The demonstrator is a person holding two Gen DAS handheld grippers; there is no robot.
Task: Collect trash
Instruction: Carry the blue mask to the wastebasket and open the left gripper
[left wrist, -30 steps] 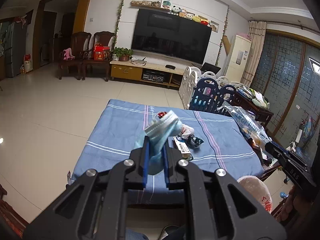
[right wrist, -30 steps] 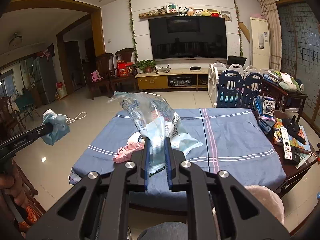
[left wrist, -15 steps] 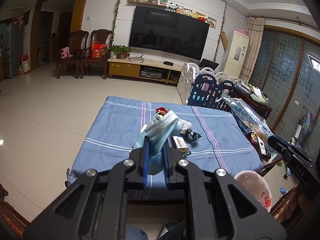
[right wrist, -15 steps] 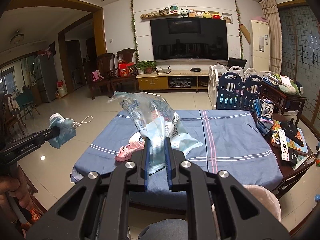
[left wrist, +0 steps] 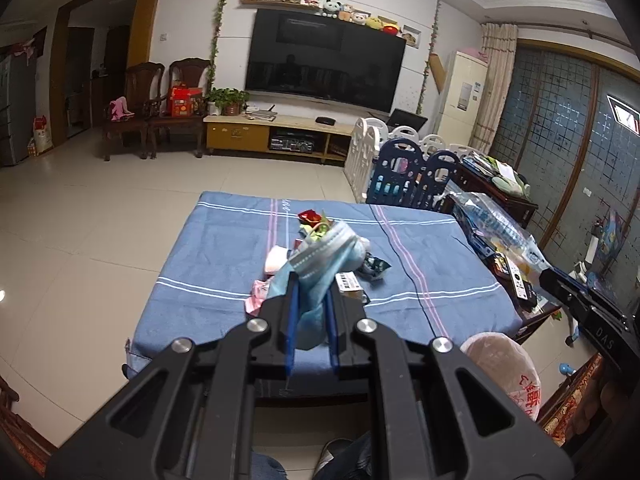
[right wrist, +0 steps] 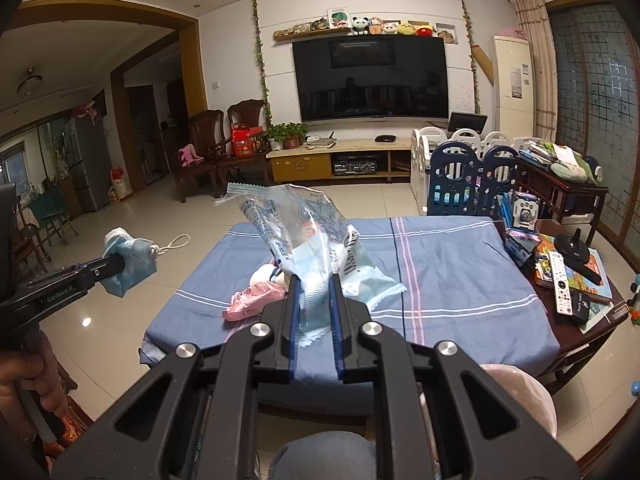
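Observation:
My left gripper (left wrist: 312,292) is shut on a crumpled light-blue face mask (left wrist: 324,256) and holds it in the air before the near edge of the blue-clothed table (left wrist: 224,264). It also shows in the right wrist view (right wrist: 128,264) with the mask (right wrist: 130,254). My right gripper (right wrist: 314,284) is shut on clear and pale-blue plastic wrappers (right wrist: 304,232), also held up; it shows in the left wrist view (left wrist: 560,280). More trash lies on the table: a pink wrapper (right wrist: 252,300), a red wrapper (left wrist: 310,216), a dark wrapper (left wrist: 374,266). A bin with a pink-white bag liner (left wrist: 504,368) stands at the table's near right corner.
A side table (right wrist: 576,288) on the right holds remotes, books and boxes. A blue and white play fence (right wrist: 460,176) stands behind the table. TV unit and wooden chairs are at the far wall. A person's knees are below the grippers.
Both grippers have drawn back from the table, which looks farther away. The left gripper has come nearer the right one. The bin shows more fully. Both grips are unchanged.

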